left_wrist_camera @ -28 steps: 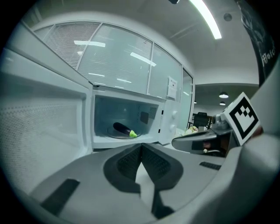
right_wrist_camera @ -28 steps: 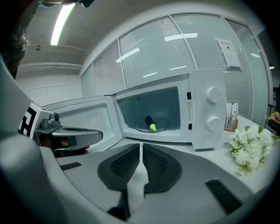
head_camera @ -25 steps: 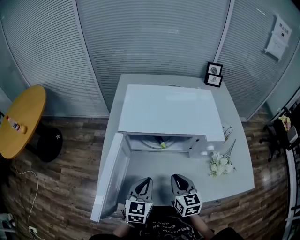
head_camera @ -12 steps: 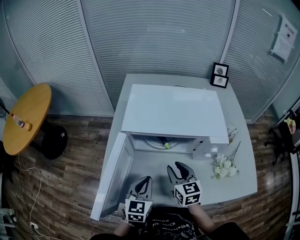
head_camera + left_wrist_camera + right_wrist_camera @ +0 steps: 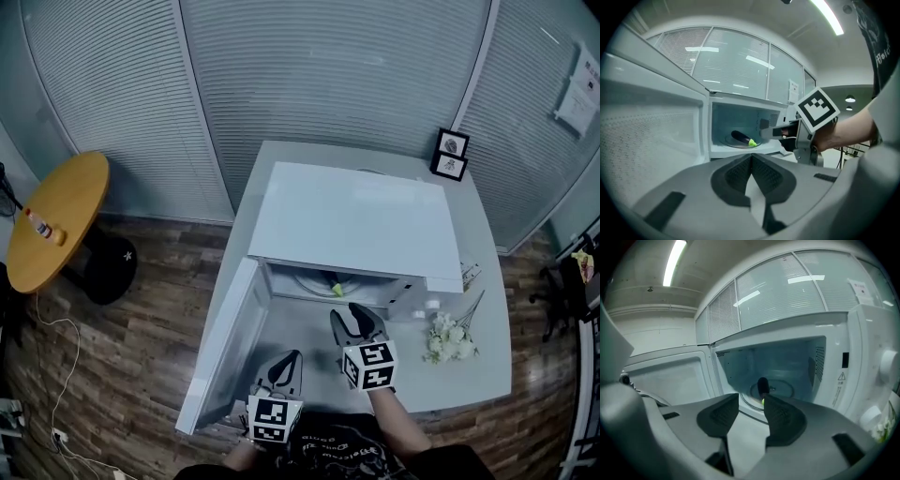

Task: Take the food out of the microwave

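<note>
**Currently: food on the turntable, right gripper open at the cavity mouth**

1. Layout. The microwave [image 5: 356, 225] stands on the desk [image 5: 483, 370] with its door [image 5: 225, 352] swung fully out to the left.
2. Left gripper [image 5: 292, 358]. It hovers low over the desk in front of the door. Its fingers [image 5: 736, 176] meet at the tips and hold nothing.
3. Food [image 5: 762, 386]. A dark, elongated item with a yellow-green end lies on the turntable [image 5: 783, 392] inside the cavity, green end toward the opening. Nothing touches it.
4. Right gripper [image 5: 349, 319]. It points into the opening, just short of the cavity. Its fingers [image 5: 785, 420] have just been opening and stand wide apart. No object sits between the pads; the food shows through the gap, farther in.
5. Flowers [image 5: 450, 337] lie on the desk to the right, clear of the work path.

Handling assessment:
- The food appears light, with a smooth, glossy, rounded skin. Expect it to roll on the turntable and to slip under a shallow pinch.
- It is probably firm but may yield if cooked. Apply moderate pressure.
- Recommended hold: across the thick dark middle, fingers on either side of the long axis. Avoid the narrow green tip.
</note>
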Demonstrator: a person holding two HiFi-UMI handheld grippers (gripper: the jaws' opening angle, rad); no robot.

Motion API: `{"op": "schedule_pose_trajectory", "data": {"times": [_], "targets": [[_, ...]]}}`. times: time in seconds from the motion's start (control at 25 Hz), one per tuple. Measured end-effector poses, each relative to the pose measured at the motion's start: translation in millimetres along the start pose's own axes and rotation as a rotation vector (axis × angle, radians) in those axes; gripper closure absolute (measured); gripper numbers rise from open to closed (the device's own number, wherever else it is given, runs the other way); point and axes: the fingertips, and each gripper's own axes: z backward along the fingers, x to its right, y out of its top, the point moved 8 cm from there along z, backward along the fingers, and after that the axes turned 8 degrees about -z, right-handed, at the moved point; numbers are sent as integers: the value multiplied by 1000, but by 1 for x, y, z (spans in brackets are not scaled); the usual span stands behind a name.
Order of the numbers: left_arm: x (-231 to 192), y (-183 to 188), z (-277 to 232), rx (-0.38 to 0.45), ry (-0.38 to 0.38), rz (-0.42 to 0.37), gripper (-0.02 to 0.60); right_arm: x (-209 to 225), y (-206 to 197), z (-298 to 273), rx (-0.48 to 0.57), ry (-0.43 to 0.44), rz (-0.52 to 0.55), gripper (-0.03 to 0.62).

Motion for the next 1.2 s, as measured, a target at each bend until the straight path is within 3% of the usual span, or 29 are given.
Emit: {"op": "schedule_pose_trajectory", "data": {"times": [0.56,0.88,1.2], "targets": [[-6,-4,4,-24,53,22,574,15,19,-51,-37,-14,44,439],[-9,-10,8,-51,77,33,574,22,20,-80,-101,-64,64,439],[-11,-12,10,-58,59,27,574,30,15,-104,-146,-83,50,416]]}}
